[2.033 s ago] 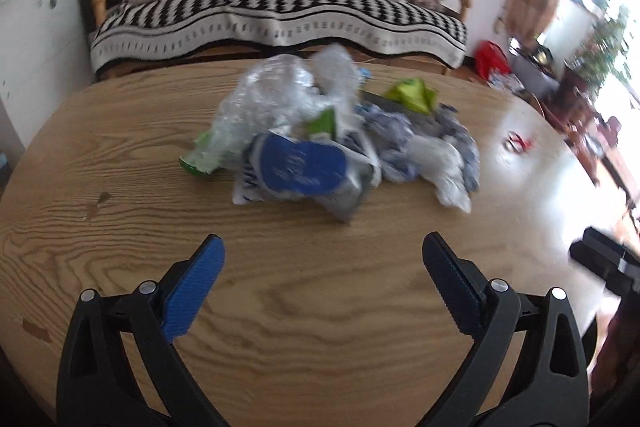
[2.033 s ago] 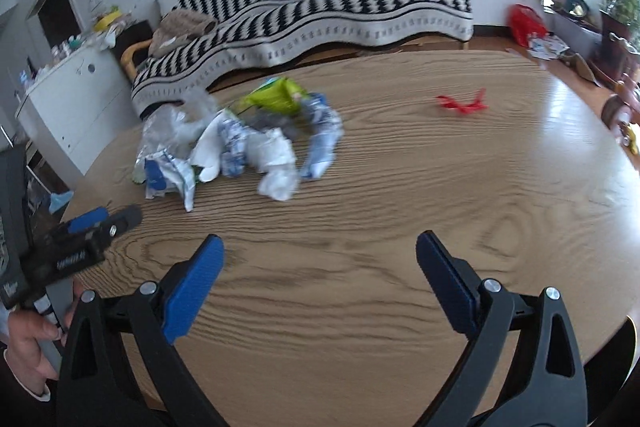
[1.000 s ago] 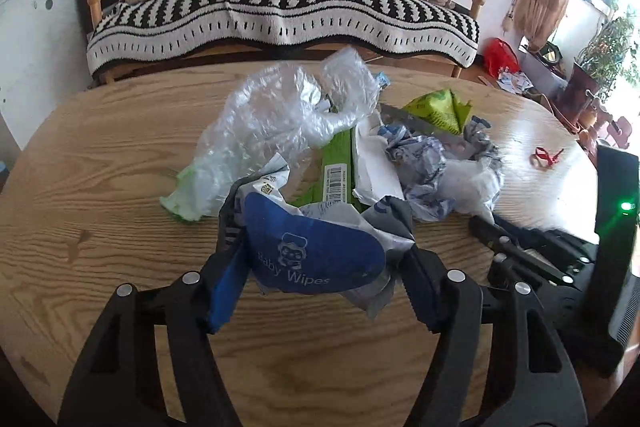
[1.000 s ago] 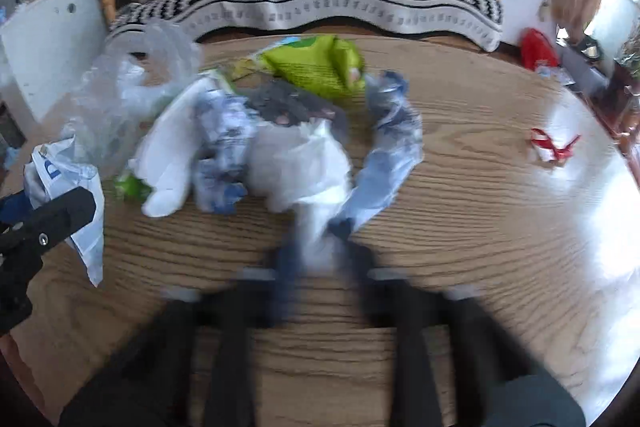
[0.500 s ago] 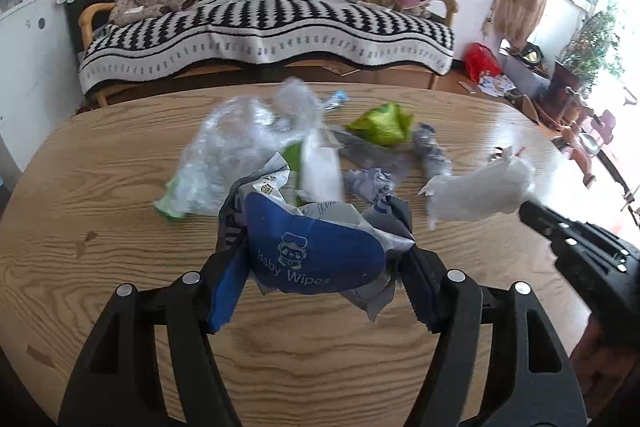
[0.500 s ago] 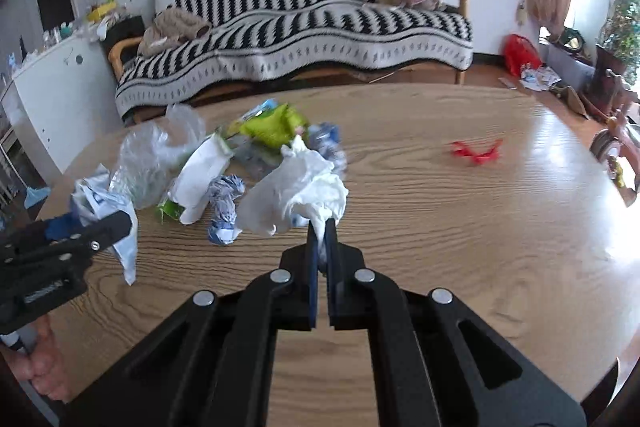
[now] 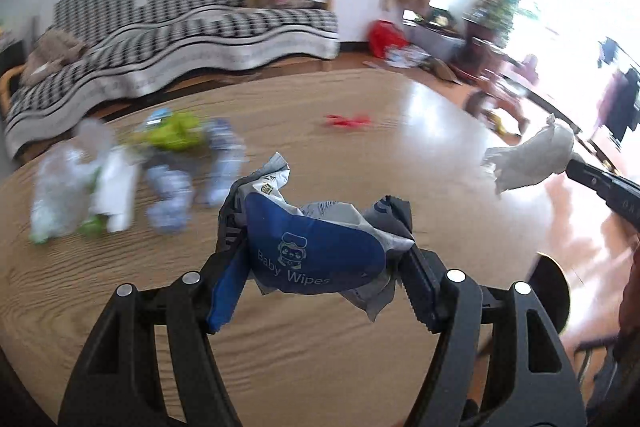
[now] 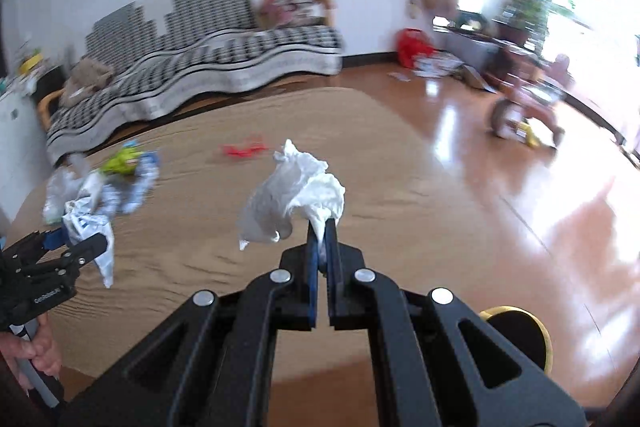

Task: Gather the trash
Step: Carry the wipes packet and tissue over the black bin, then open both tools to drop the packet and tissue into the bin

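Behind the wooden bench (image 7: 120, 307) stands a striped sofa (image 7: 180, 27). My left claw (image 7: 320, 263) grips the wipes pack (image 7: 312, 251); my right claw (image 8: 322, 239), pinched shut, holds a tissue (image 8: 296, 191). Both are lifted off the pile (image 7: 132, 179); next I judge they need a bin, none visible.

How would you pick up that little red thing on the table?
The red scrap lies flat and alone on the table, away from the trash pile. I'd come from above and pinch its middle, fingers across its narrow width; its thin spread ends look likely to slip. It is too blurred to judge finer.
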{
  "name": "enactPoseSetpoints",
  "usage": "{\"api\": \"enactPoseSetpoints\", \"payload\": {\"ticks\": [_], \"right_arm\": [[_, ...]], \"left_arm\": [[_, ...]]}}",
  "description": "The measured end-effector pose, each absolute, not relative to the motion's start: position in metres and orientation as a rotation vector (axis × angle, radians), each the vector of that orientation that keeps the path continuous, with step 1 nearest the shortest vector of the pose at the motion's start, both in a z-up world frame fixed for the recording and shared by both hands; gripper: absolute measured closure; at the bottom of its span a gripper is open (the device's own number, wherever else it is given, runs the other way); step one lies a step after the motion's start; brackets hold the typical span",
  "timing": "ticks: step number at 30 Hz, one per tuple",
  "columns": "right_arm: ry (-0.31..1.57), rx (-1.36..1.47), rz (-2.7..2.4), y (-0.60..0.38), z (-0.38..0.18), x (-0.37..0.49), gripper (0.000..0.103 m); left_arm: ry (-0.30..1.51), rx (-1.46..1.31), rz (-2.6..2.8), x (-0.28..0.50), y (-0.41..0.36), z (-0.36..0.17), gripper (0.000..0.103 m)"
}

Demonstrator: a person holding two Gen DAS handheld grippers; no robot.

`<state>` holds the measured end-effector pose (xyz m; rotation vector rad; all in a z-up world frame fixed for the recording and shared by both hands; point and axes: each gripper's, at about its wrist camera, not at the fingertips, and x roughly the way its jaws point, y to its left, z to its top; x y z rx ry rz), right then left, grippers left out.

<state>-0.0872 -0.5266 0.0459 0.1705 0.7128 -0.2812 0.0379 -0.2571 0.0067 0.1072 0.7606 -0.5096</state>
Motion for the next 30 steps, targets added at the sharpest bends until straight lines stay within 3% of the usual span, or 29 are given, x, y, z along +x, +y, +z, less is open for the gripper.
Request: {"api": "enactPoseSetpoints", "payload": {"ticks": [10,16,30], "right_arm": [[0.734,0.338,-0.597,-0.689,0.016,-0.233,0.099],[0.817,0.457,-0.677,-0.748,-0.026,-0.285,0.099],[0.981,0.593,-0.679,-0.774,-0.078,-0.299,0.099]], "left_arm": [[0.8,0.164,-0.839,-0.052,-0.432,-0.017,0.035],[0.913,0.169,-0.993,-0.111,-0.54,-0.061,0.035],[1.017,0.259,-1.044,-0.147,-0.612,-0.115,0.035]]}}
